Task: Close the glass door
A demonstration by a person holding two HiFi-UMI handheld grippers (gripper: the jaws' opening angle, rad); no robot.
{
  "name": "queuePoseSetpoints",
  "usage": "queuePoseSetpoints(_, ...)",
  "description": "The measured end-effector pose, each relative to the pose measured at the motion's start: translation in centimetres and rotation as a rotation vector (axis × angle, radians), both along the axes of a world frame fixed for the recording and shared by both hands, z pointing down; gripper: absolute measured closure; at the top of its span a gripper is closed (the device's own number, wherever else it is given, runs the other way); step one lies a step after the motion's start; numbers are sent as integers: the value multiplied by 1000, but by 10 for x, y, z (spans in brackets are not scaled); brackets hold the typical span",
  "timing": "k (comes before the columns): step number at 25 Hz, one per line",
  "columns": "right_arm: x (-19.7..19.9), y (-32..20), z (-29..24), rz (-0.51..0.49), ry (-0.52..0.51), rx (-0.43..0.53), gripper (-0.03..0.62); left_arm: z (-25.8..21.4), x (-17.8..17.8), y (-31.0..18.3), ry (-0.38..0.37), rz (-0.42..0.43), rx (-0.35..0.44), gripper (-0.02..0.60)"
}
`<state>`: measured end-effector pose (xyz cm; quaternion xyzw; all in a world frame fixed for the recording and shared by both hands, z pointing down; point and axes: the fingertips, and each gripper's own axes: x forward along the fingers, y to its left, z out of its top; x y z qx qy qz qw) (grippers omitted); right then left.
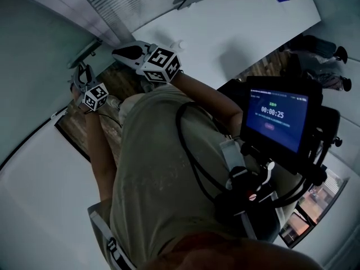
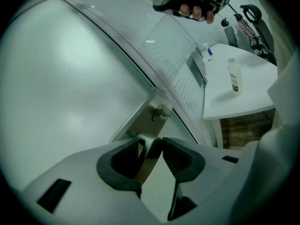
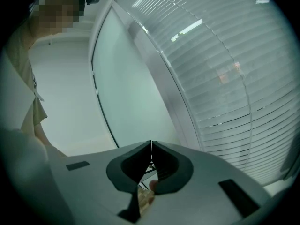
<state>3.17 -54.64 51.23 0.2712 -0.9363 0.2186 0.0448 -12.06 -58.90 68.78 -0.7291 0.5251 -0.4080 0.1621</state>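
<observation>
Glass door (image 2: pixel 70 69) frosted wht; marker cube (image 1: pixel 160 64) blk/wht squares; table (image 2: pixel 248 100) wht; screen (image 1: pixel 275 117) blue.

Person wears a tan short-sleeve shirt (image 1: pixel 152 167). Blk cables (image 1: pixel 188 151) loop down the front, w/ a white tag (image 1: pixel 229 149) clipped on. A blk box (image 1: pixel 329 122) w/ a blue screen (image 1: pixel 275 116) is strapped on at the chest. L claw (image 2: pixel 152 149) & R claw (image 3: pixel 151 154): pale grey shells, dark ribbed pads. Each has a cube w/ blk & white squares: L cube (image 1: pixel 95 96), R cube (image 1: pixel 161 65).
</observation>
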Motion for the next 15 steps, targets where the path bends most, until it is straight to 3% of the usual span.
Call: queuePoseSetpoints(15, -1, 2, 3, -7, 4, -5, 579, -1, 2, -3, 9, -9, 9, 402)
